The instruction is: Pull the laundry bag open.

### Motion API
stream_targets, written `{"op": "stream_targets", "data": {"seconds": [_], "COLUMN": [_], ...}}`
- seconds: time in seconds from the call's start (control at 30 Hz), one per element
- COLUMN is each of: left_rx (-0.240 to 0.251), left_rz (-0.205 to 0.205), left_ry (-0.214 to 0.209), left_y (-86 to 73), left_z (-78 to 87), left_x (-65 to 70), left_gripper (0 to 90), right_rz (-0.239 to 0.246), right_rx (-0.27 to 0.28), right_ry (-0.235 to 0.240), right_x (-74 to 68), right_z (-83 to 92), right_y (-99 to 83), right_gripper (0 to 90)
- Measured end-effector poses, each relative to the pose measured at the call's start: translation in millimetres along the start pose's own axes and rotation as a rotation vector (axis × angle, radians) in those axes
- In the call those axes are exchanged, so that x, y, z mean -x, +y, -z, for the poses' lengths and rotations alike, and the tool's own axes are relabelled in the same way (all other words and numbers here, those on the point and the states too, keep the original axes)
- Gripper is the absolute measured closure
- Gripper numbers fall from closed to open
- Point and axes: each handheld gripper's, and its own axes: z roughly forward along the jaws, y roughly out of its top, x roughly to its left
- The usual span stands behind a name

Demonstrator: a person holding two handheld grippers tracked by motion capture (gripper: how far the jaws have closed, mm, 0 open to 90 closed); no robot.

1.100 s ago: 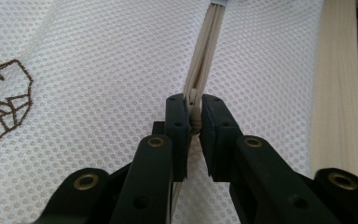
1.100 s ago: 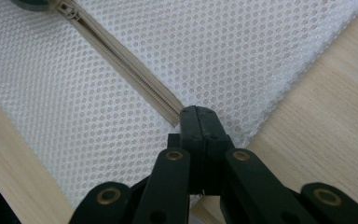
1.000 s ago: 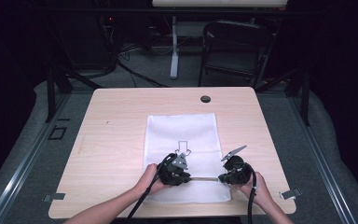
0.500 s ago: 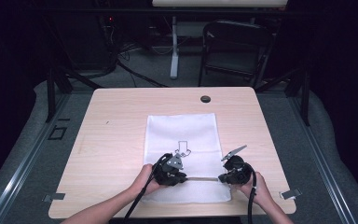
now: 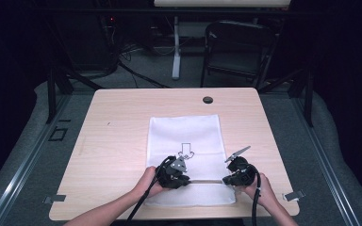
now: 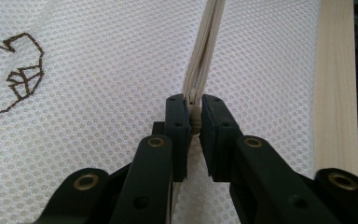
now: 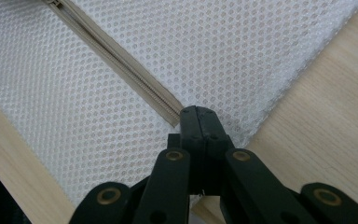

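Note:
A white mesh bag [image 5: 184, 136] lies flat on the wooden table [image 5: 118, 122], with a small outlined drawing [image 5: 186, 150] near its middle. A beige zipper [image 5: 206, 181] runs across its near end. My left gripper [image 5: 187, 180] sits at the zipper's left end. In the left gripper view, that gripper [image 6: 194, 116] is shut on the zipper's slider, and the zipper [image 6: 205, 51] runs away from it. My right gripper [image 5: 225, 180] is at the zipper's right end. The right gripper view has that gripper [image 7: 196, 116] shut on the mesh where the zipper [image 7: 121, 60] stops.
A round cable hole [image 5: 208, 100] is near the table's far edge. A dark chair [image 5: 235, 52] and cables stand behind the table. Bare wood [image 7: 317, 116] lies beside the bag's corner, and the table's near edge is just behind both hands.

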Motion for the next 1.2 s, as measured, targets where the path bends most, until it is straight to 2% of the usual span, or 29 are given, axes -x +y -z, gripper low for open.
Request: {"op": "stream_targets", "data": {"seconds": [0.03, 0.2, 0.3, 0.4, 0.53, 0.57, 0.63, 0.7, 0.77, 1.2], "left_rx": [-0.002, 0.017, 0.007, 0.008, -0.010, 0.006, 0.007, -0.003, -0.005, -0.024], "left_rz": [-0.002, -0.006, -0.007, 0.002, -0.002, 0.005, 0.003, 0.005, 0.005, 0.039], "left_ry": [-0.001, -0.001, 0.006, -0.006, 0.006, -0.008, -0.009, -0.012, -0.005, 0.014], "left_y": [0.2, 0.1, -0.8, -4.6, -5.6, -6.9, -7.2, -8.8, -9.5, -28.6], "left_z": [0.3, 2.9, 4.0, 5.1, 6.1, 5.5, 5.4, 7.2, 7.8, 22.9], "left_x": [0.3, 1.1, 1.1, 0.3, 0.4, -0.2, -0.6, -1.2, -1.3, -6.9], "left_gripper": [81.8, 81.8, 81.8, 81.8, 81.8, 81.7, 81.8, 81.8, 81.7, 81.7], "right_rz": [0.010, -0.014, -0.001, 0.000, -0.012, -0.001, -0.002, -0.013, -0.003, -0.010], "right_rx": [-0.021, -0.007, -0.025, -0.027, -0.014, -0.028, -0.029, -0.016, -0.029, -0.030], "right_ry": [-0.003, 0.005, 0.001, -0.005, -0.008, -0.004, -0.005, -0.009, -0.012, -0.017], "right_x": [1.3, 1.1, 1.2, 1.2, 0.7, 1.1, 1.0, 0.9, 1.5, 1.3], "right_z": [1.6, 0.9, 2.1, 2.3, 1.2, 2.3, 2.3, 1.4, 2.4, 2.8], "right_y": [0.2, -0.9, 0.1, 0.0, -0.7, 0.1, 0.1, -0.8, -0.4, -0.7], "right_gripper": [90.0, 90.0, 90.0, 90.0, 90.0, 90.0, 90.0, 90.0, 90.0, 90.0]}}
